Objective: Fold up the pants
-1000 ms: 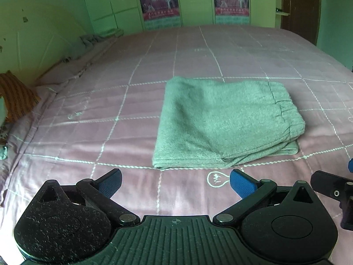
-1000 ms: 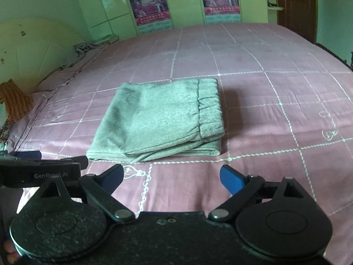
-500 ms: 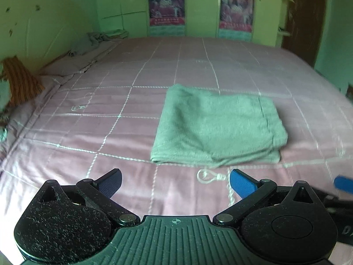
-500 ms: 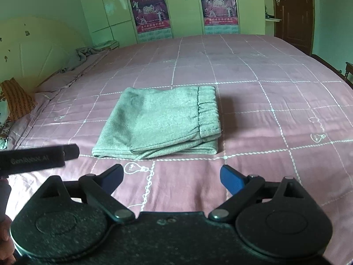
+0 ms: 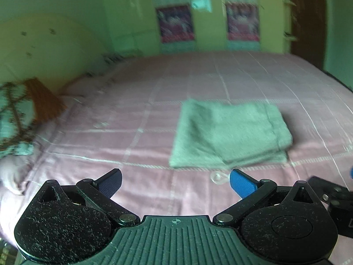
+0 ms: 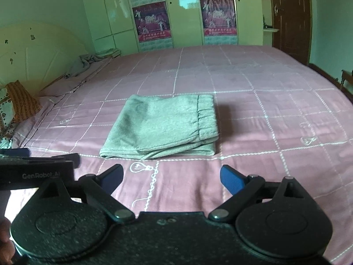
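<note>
Bed fills both my views, pink sheet with white grid lines. Pants lie folded in a flat grey rectangle mid-bed, waistband on the right side, ahead of both grippers and well apart from them. Left view is blurred; pants sit right of centre there. My left gripper has jaws spread wide, holding nothing. Right gripper same: wide apart, nothing between them.

A wide bed with a pink checked cover fills the room; behind it stand pale green wardrobe doors (two carry posters), and a dark wooden door at right.
</note>
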### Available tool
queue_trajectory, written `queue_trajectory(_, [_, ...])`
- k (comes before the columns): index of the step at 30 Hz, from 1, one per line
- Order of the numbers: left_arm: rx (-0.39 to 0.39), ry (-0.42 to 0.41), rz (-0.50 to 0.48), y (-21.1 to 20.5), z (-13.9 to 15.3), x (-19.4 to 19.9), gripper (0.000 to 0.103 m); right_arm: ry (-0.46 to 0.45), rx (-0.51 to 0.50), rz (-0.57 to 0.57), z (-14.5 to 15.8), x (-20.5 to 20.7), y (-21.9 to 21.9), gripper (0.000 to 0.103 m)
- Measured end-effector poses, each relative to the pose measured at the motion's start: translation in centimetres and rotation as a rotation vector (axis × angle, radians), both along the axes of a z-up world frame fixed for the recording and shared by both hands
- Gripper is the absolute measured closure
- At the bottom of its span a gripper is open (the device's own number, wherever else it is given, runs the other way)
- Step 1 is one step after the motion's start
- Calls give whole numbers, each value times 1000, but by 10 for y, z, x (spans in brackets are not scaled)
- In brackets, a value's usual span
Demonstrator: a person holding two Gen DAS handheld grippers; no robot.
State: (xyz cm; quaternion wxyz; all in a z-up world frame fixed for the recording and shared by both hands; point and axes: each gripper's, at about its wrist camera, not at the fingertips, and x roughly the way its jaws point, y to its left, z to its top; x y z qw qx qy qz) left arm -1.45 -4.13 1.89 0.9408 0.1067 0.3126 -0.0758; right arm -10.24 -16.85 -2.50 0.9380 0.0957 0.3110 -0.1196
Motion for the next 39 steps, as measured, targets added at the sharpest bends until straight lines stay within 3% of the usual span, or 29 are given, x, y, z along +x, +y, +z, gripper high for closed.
queue_trajectory(4, [-10,31,-74,3,10,-7,0,-23,-54,0,11,-11,4,8])
queue_trajectory(10, [108,-9,-146,-2,25,-28,0,-69,-105,-10,34,-29,7,8])
queue_trajectory(17, [-77,39,-158,16,50,-39,0,-106,-133,-25,51,-43,9,8])
queue_trajectory(39, [-74,74,-89,22,37,-26,0,-97,-137,-25,47,-44,13,7])
